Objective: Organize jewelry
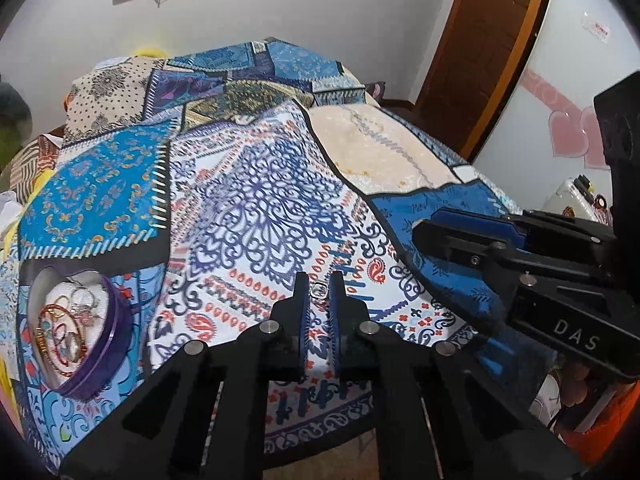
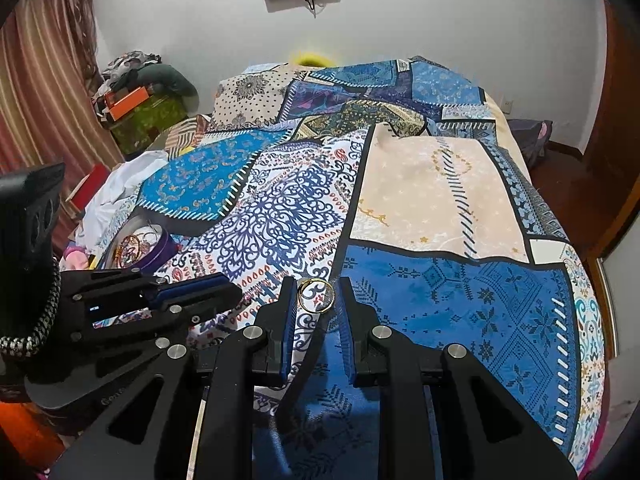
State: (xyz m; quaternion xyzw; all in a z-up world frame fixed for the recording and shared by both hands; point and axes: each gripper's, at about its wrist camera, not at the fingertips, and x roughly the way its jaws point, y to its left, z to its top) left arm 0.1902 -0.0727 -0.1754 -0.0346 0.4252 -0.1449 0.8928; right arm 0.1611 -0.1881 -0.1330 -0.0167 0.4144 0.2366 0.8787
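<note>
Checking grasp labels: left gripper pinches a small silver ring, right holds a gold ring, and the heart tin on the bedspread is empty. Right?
Not the tin. The left wrist view shows the heart tin holding bangles. The left gripper pinching the small silver ring and right gripper holding the gold ring stand.

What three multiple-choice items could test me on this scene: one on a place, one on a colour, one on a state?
1. In the left wrist view, where does the purple heart-shaped metal tin lie?
A lower left; B upper right; C centre.
2. What colour is the thin ring between the fingers of the right tool?
A red; B gold; C black.
3. What state is the tin in?
A lid on; B upside down; C open, jewellery inside.

Answers:
1 A: it sits low on the left of the patchwork bedspread.
2 B: the band shines gold.
3 C: no lid is on it and bangles show inside.
</note>
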